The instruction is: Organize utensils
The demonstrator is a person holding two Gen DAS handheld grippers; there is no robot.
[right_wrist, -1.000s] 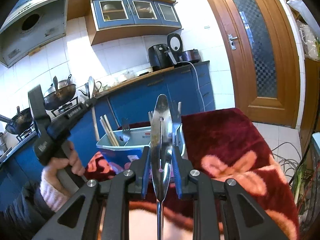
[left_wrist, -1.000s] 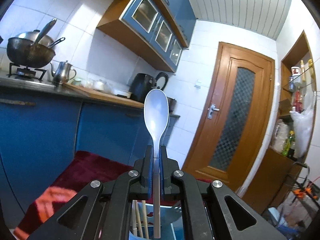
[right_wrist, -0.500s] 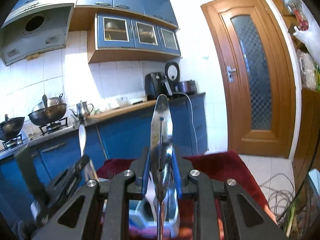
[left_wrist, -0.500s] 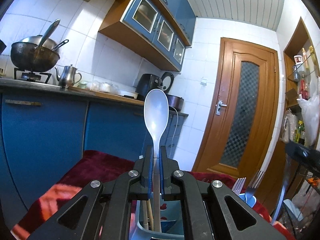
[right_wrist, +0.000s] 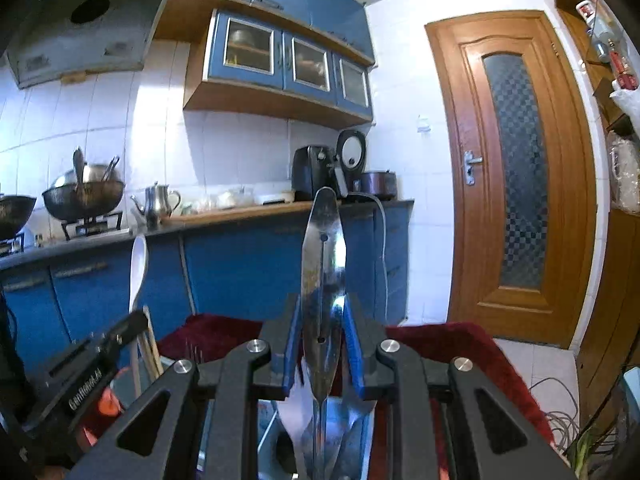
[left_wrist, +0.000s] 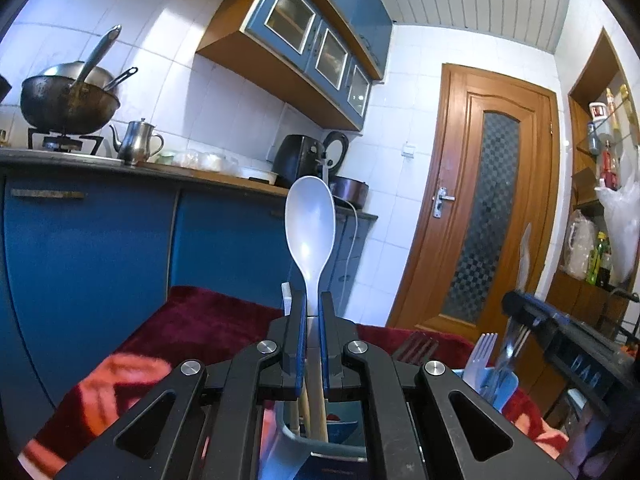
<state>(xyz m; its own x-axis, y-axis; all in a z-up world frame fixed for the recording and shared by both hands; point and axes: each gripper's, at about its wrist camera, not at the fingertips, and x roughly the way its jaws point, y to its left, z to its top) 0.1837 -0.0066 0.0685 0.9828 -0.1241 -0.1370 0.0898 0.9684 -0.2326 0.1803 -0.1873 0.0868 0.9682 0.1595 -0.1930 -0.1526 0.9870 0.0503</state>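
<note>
- Your left claw [left_wrist: 307, 316] is clamped on the handle of the white plastic spoon [left_wrist: 310, 226], which stands bowl-up with its handle running down between the fingers into the blue-grey utensil holder [left_wrist: 320, 446] directly below.
- Your right claw [right_wrist: 320, 320] pinches the steel utensil [right_wrist: 323, 280] by its broad, slotted end. I take it for a ladle or spatula handle, though the working end is hidden below the frame. Its shaft drops into the holder's compartment [right_wrist: 280, 436] beneath.
- Judged from how things lie, you are well along. Chopsticks [left_wrist: 304, 408] already stand in the holder beside the spoon's handle, and forks [left_wrist: 486, 354] stand in another section towards your right. Both carried pieces are part-way in, so lowering and letting go of these two is what remains here. Whether loose utensils wait elsewhere, neither camera shows.
- The holder sits on a dark red patterned blanket [left_wrist: 208, 328]. What lies under the blanket is not visible.
- The left camera alone gives you the forks and the chopsticks inside the holder, with your right tool at the frame's right edge.
- The right camera alone shows the white spoon [right_wrist: 138, 276] side-on in your left tool [right_wrist: 86, 376], the chopstick tips [right_wrist: 150, 344] beside it, and more metal pieces low in the compartment, too blurred to name.
</note>
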